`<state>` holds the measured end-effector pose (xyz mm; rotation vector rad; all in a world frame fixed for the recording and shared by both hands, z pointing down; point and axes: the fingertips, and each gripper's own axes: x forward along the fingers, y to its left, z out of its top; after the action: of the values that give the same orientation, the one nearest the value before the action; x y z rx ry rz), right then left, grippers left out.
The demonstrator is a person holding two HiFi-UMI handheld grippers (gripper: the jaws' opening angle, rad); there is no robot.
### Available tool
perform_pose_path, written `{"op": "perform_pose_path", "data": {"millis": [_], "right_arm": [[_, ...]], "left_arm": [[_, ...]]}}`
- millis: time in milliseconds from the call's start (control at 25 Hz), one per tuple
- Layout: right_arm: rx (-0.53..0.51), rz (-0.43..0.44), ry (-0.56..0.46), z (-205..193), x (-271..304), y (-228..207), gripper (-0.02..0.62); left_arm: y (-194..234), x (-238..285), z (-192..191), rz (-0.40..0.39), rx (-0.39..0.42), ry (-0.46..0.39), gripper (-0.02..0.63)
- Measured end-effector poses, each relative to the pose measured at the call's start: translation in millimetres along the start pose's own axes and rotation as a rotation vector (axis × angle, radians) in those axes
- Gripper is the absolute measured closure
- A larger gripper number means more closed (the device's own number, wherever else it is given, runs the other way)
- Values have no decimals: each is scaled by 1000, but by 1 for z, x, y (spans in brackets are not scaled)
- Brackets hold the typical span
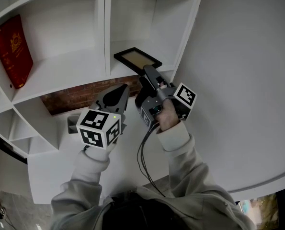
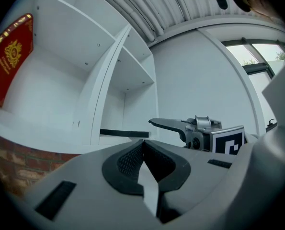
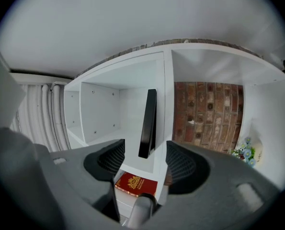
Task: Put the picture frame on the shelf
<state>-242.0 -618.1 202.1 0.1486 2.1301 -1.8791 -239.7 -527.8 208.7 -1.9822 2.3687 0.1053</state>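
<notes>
White walls and a white shelf (image 1: 61,75) of open compartments fill your view, with a strip of brick wall (image 1: 85,96) showing under the boards. Your picture frame (image 1: 138,60) lies flat on the board of the right compartment, towards its near edge, so the task looks all but done. Your right claw (image 1: 148,71) stands wide just near of it: in the right gripper view the frame's dark edge sits in line with the gap, but neither pad touches it. Your left claw (image 1: 125,88) is closed, pad against pad, with nothing between, and it hangs to the left of the right one, below the shelf board. Judging by its looks, the frame is light, thin and stiff, with a smooth dark border that may slip under the pads, and a pale centre panel that may be glazed and so breakable. If you must take it up again, pinch across the border at the middle of the near side, flat faces against the pads, and keep off the panel. A grip at one corner would likely let it swing. Counting what shows: one picture frame, one red book (image 1: 12,49) leaning in the left compartment, one small bunch of flowers (image 3: 243,153) far right in the right gripper view, and two claws.
</notes>
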Motion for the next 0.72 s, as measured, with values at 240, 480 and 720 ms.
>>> {"op": "perform_pose_path", "data": {"millis": [240, 480, 720], "right_arm": [[-86, -2, -2, -9, -31, -15, 328], [-205, -56, -12, -17, -74, -43, 330], [-445, -146, 33, -37, -119, -66, 336]], "left_arm": [[-10, -9, -26, -28, -19, 18, 601], [-27, -20, -60, -54, -46, 45, 601], [-56, -33, -89, -81, -65, 54, 601]]}}
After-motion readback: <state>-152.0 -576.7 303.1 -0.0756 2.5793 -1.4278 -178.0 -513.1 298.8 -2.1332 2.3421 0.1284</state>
